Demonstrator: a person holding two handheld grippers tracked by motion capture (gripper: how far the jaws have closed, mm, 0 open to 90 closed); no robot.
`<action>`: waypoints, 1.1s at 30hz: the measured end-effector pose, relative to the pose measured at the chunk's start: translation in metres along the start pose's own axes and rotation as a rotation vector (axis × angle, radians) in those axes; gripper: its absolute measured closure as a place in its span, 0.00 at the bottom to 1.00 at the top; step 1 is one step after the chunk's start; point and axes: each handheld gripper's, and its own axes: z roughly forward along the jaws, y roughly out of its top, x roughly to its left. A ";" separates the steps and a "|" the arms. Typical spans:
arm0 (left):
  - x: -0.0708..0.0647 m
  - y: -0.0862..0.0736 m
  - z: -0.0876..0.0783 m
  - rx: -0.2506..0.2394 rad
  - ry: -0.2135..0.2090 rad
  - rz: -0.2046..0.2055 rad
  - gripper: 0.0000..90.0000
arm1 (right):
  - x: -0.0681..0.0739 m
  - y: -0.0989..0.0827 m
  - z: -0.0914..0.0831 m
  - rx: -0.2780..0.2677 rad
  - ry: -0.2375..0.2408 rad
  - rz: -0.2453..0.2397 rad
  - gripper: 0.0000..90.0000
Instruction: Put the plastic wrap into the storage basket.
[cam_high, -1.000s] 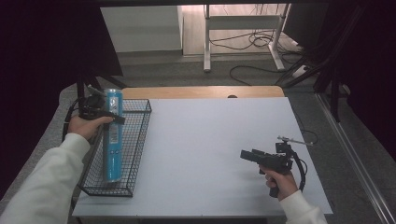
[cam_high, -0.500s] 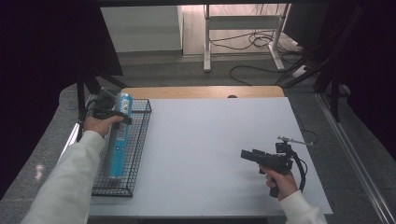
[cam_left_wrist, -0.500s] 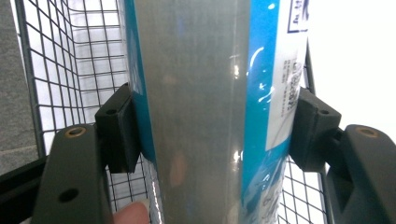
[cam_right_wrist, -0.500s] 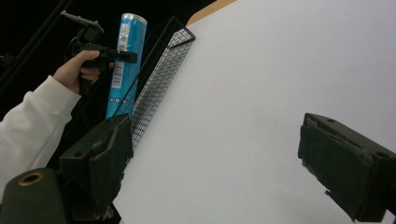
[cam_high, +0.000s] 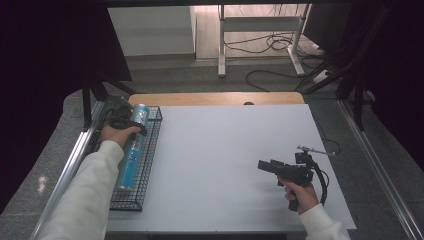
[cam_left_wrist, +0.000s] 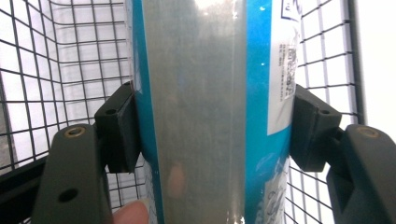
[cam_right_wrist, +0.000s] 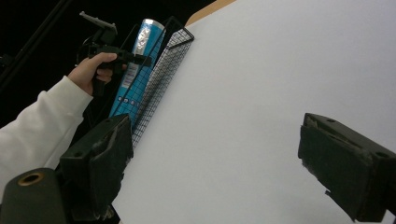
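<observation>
Tube (cam_high: 133, 150) lowered into basket (cam_high: 150, 165), left claw (cam_left_wrist: 212, 133) clamped; label unreadable; right claw (cam_right_wrist: 219, 168) apart.

We see a glossy blue and silver foil-like tube (cam_left_wrist: 205, 112) inside the thin black wire basket (cam_high: 150, 150). Beside that basket, the table (cam_high: 230, 165) looks matt white and smooth, with a wooden edge (cam_high: 215, 98) beyond it.
</observation>
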 end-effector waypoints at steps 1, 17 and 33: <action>0.001 0.000 0.002 0.004 0.006 -0.009 0.35 | 0.000 0.000 0.000 0.000 0.001 0.001 0.12; 0.003 0.003 0.032 0.039 0.029 -0.034 0.34 | -0.001 0.001 0.000 -0.004 -0.004 0.005 0.12; -0.014 -0.014 -0.005 -0.039 -0.010 0.020 0.12 | -0.003 0.001 0.001 0.015 -0.003 -0.018 0.12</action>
